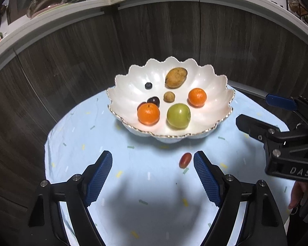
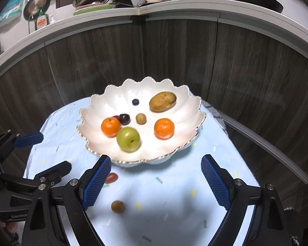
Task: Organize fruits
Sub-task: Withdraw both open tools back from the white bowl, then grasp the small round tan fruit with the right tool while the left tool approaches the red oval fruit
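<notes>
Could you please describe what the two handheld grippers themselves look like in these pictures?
Both are black plastic linkage frames with silver round-headed bolts at the pivots. The left gripper and the right gripper each carry jaws faced with blue, finely ribbed pads. Seen from the left wrist view, the right one's body bears raised letters "DAS". No cables or sleeves show.

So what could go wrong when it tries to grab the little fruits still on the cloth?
The small red fruit lies right by one fingertip of the open left hand-held gripper, so a nudge might roll it away. The small brown fruit is round and could slip too. The two hand-held grippers work close together, and the right hand-held gripper might bump the bowl.
</notes>
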